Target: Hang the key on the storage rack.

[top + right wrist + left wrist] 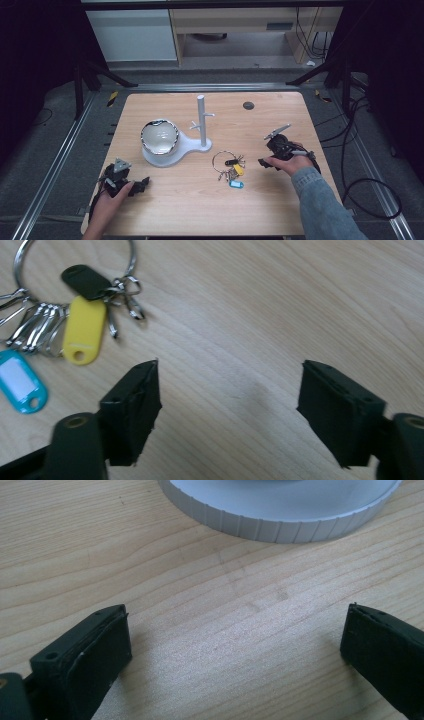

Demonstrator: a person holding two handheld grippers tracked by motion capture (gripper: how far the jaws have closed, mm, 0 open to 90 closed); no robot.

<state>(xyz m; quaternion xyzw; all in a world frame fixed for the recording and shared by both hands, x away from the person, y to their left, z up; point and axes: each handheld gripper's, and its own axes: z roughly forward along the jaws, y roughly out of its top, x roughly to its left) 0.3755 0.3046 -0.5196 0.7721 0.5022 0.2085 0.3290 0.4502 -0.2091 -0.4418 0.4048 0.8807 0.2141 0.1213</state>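
Nothing looks started: both the left tool (142, 184) and right tool (263, 162) rest gaping and empty on the pale wooden bench (280, 205), the steel key ring with coloured tags (229, 165) untouched.

High view: fixed above the near edge, facing forward and down over the whole table (280, 200).
Left gripper view: low, close to the wood, facing the white stand base (280, 515).
Right gripper view: low, close, facing the key ring (75, 315).
Shared: stand base (165, 157), key ring (230, 167), tabletop.
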